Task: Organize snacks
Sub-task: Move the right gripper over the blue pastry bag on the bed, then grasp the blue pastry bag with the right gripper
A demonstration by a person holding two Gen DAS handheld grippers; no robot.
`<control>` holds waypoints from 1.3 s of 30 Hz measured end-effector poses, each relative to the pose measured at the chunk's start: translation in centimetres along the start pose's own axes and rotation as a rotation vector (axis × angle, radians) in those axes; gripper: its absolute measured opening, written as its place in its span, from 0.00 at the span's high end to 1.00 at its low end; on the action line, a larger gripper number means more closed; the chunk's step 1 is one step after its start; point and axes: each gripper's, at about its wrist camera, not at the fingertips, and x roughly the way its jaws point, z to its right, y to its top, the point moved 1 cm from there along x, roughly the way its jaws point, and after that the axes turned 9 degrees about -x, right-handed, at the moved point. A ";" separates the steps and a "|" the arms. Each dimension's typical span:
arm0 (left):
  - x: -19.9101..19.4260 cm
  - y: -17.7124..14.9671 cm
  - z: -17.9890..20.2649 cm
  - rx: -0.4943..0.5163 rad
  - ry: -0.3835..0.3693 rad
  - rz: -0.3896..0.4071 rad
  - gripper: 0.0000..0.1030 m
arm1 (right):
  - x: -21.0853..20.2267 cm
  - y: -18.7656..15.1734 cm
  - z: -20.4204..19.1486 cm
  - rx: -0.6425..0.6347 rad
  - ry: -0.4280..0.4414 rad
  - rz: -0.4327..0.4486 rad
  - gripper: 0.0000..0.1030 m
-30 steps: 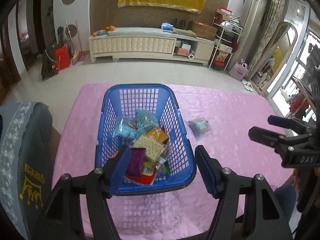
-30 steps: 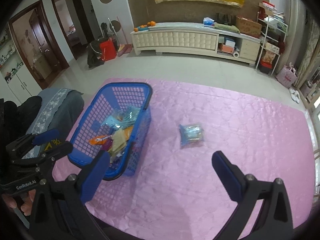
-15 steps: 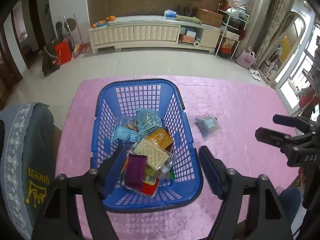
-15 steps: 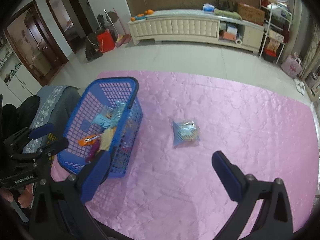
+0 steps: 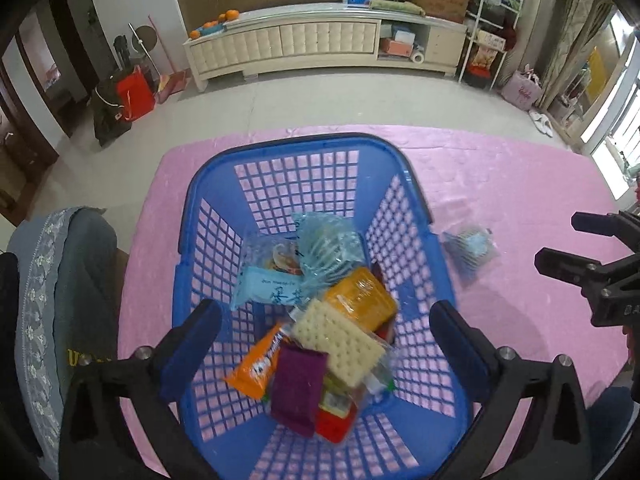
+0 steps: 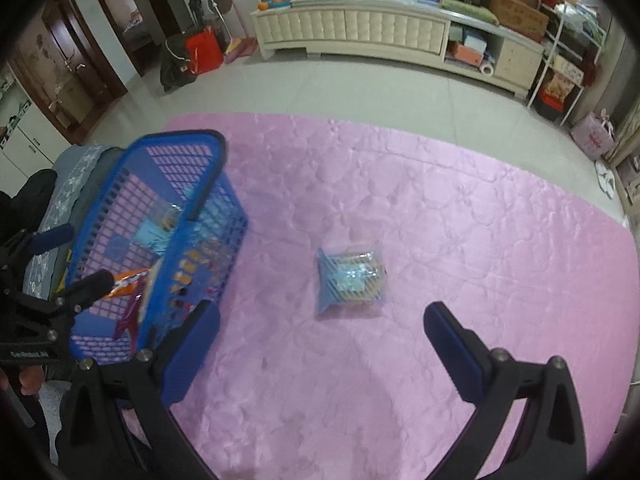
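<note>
Left wrist view: left gripper (image 5: 326, 328) hangs over the blue basket (image 5: 208, 184), jaws spread wide, nothing between them. Between the jaws and just ahead sits the pile: cracker pack (image 5: 340, 346), purple pouch (image 5: 298, 388), orange wrapper (image 5: 256, 364), yellow-orange pack (image 5: 360, 298), light blue packets (image 5: 272, 286). One clear-blue snack bag (image 5: 470, 246) lies outside the basket, ahead and right of the right jaw, on the pink bench (image 5: 500, 184). Right gripper (image 5: 592, 264) shows at the right edge.

Risks here: the pile is loose and stacked crooked. If the jaws drop in, they likely catch two wrappers at once or crush the crackers. Jaw tips near the basket walls could hook the mesh and drag the basket across the slick cloth.

Writing: light blue packet carries Chinese characters plus a small Latin line, too small to read. Orange wrapper has white lettering, blurred. The grey cover on the chair (image 5: 60, 280) left of the jaws shows partial yellow letters, cut off. Right gripper body shows "DA", the rest out of frame.

Right wrist view: right gripper (image 6: 320, 328) has its jaws spread, empty. The snack bag sits just ahead, centred between them, apart from both. Basket is left of the left jaw, close to it.

Risks: bag is thin, glossy film and lies flat, so the jaws may slide over it or pinch cloth with it. Swinging left to the basket could clip the rim or the left gripper.

Writing: left gripper body has a white label, looks like "GenRobot.AI", small and soft. Bag print unreadable.
</note>
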 end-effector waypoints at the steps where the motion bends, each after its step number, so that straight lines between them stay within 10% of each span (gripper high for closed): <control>1: 0.5 0.2 -0.1 -0.004 0.002 -0.009 0.00 | 0.8 0.1 0.2 0.003 0.004 -0.012 0.00; 22: 6.8 1.7 -1.8 -0.040 0.062 -0.103 0.00 | 11.5 -0.2 1.2 -0.009 -0.040 -0.173 0.00; 31: 6.0 1.4 -1.9 -0.039 0.028 -0.090 0.00 | 12.2 -0.8 1.8 -0.038 -0.011 -0.165 0.45; 39: 2.7 0.7 -2.1 -0.042 0.025 -0.046 0.00 | 7.3 -1.5 0.1 -0.075 0.004 -0.089 0.45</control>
